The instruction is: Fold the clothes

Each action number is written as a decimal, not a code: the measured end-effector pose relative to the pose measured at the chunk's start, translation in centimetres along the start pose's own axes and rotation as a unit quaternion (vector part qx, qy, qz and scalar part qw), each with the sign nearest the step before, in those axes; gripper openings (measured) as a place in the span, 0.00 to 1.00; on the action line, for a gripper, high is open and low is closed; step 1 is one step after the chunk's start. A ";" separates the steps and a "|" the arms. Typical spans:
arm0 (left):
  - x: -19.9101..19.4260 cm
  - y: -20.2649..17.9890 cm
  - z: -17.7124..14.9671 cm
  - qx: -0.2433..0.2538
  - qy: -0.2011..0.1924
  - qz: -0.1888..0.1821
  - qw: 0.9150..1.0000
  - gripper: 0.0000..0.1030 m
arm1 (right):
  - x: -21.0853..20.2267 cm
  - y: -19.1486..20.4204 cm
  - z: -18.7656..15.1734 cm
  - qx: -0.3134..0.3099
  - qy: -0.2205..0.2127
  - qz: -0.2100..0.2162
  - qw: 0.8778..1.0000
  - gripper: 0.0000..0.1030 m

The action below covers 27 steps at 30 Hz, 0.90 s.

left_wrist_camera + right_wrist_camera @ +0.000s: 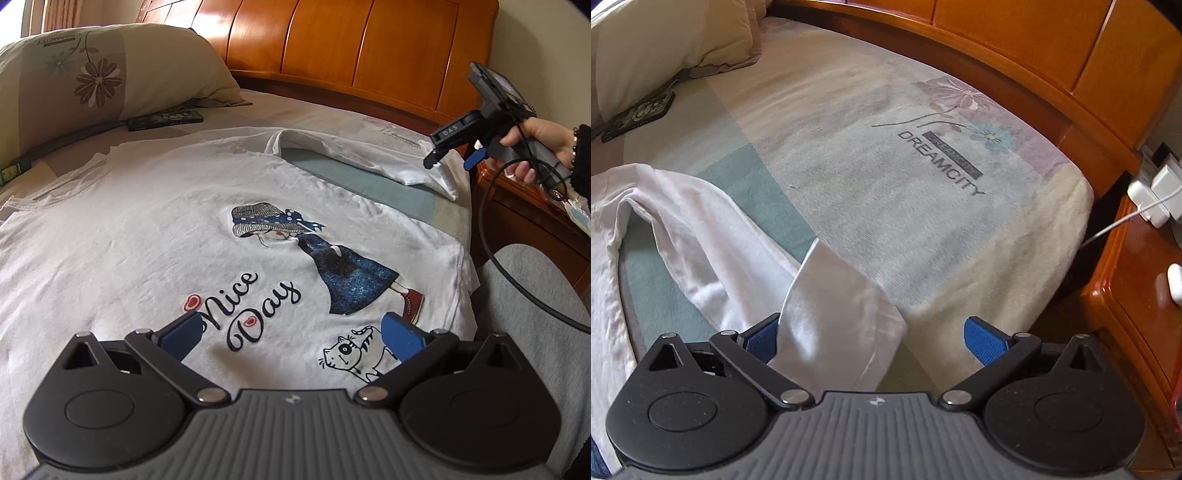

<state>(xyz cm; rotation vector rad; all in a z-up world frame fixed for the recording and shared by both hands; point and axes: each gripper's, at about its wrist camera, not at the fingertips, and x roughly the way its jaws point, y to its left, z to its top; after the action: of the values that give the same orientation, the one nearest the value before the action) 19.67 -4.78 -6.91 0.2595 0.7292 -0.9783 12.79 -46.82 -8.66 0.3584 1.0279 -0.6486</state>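
Orange-brown wooden headboard panels curve behind a bed covered with a pastel sheet. From the left wrist view, a white T-shirt lies spread flat on the bed, print side up, showing a girl in a blue dress, a small cat and the words "Nice Day". The left hand-held gripper hovers over the printed lower part of the shirt with its blue fingers spread wide, nothing between them. At the far right, a hand holds the right hand-held gripper at the end of the shirt's sleeve, which stretches toward the bed's edge. A flowered pillow sits at the upper left, with a dark flat case just beside it.

From the right wrist view, the sheet's "DREAMCITY" lettering and flower print fill the middle. The right hand-held gripper is spread, and the sleeve's end hangs against its left blue finger, well clear of the right one. Whether the cloth is caught there I cannot tell. A wooden nightstand at the right carries white chargers.
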 end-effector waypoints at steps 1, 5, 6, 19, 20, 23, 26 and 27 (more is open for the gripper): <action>0.0 -0.1 0.0 0.001 0.001 0.000 1.000 0.99 | -0.3 -0.6 -0.5 0.009 -0.002 0.011 1.000 1.00; 0.0 -0.6 0.1 0.005 0.002 0.003 1.000 0.99 | -0.2 -2.7 -1.4 0.044 0.002 0.092 0.995 1.00; 0.0 -0.8 0.1 0.005 0.003 0.004 1.000 0.99 | -0.1 -3.1 -1.5 0.050 0.000 0.114 0.992 1.00; -1.3 -3.2 0.4 -0.111 0.001 0.027 0.993 0.99 | 2.3 -6.2 0.4 0.072 0.008 0.199 0.977 0.61; -1.5 -3.4 0.5 -0.113 0.000 0.029 0.993 0.99 | 2.6 -7.0 0.5 0.088 0.011 0.216 0.972 0.64; -1.6 -3.8 1.0 -0.124 -0.003 0.028 0.992 0.99 | 3.6 -8.9 0.6 0.134 0.021 0.268 0.954 0.69; -1.4 -4.1 1.6 -0.135 0.001 0.035 0.990 0.99 | 4.5 -10.1 0.6 0.159 0.024 0.299 0.940 0.69; -1.4 -4.3 1.8 -0.136 0.004 0.040 0.990 0.99 | 4.5 -10.5 0.4 0.165 0.021 0.307 0.937 0.69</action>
<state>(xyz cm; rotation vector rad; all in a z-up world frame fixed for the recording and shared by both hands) 16.43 -7.11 -4.20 0.0524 0.8436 -0.7920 7.85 -56.57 -12.21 0.9479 0.7813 -0.2394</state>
